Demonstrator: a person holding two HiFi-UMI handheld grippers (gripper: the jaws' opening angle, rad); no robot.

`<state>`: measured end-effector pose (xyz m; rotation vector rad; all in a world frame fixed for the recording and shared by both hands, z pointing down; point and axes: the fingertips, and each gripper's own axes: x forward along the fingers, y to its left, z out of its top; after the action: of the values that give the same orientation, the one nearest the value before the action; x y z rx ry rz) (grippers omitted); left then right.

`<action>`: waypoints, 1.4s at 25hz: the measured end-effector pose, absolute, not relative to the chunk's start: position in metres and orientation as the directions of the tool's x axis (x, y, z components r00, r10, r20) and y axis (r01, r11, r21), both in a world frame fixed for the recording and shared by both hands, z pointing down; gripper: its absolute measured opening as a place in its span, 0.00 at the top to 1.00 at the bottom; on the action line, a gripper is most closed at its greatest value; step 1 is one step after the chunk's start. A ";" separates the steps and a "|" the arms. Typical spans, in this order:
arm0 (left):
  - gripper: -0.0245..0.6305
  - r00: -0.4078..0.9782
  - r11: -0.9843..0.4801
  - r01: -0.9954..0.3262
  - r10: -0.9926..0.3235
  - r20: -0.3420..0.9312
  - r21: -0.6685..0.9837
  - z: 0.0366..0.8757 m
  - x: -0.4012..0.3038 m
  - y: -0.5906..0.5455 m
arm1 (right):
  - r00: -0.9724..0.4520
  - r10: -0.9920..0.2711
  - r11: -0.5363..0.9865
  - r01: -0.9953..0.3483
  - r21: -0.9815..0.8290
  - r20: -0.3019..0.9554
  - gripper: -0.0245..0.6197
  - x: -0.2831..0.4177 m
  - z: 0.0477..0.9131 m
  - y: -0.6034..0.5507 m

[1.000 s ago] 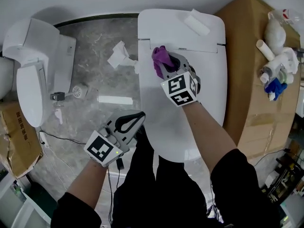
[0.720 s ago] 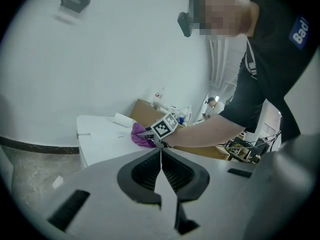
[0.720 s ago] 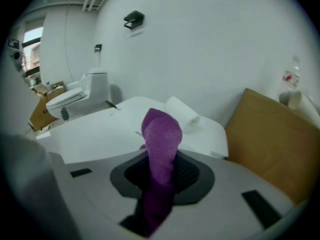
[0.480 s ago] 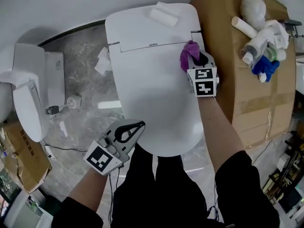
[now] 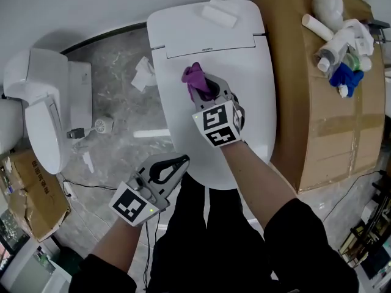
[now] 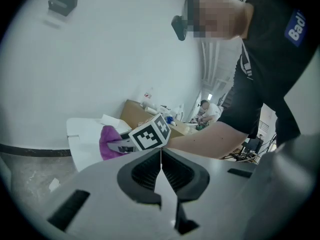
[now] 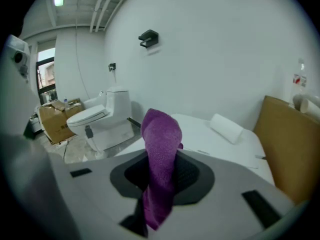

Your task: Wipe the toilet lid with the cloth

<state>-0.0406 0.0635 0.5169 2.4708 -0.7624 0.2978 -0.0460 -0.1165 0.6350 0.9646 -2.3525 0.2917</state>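
From the head view, the right gripper (image 5: 206, 89) pinches the purple cloth (image 5: 193, 78) over the white toilet lid (image 5: 247, 102). The left gripper (image 5: 176, 162) hangs by the lid's front edge. In the left gripper view, its jaws are pressed together with nothing inside. In the right gripper view, the cloth sticks up between the jaws, squeezed tight. It may touch the lid, but that is hard to see.

Marble floor (image 5: 119, 105) — crumpled paper (image 5: 144, 74), white strip (image 5: 151, 133)
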 end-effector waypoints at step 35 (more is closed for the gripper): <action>0.93 0.840 -0.726 -0.543 -0.468 0.274 0.422 0.485 -0.043 0.171 | -0.429 -0.643 0.562 -0.827 0.010 0.634 0.81 0.033 0.663 -0.020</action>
<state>-0.0430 0.1706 0.4846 2.5212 -0.7432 0.2027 0.0326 -0.0204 0.6629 1.1736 -2.2068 0.4080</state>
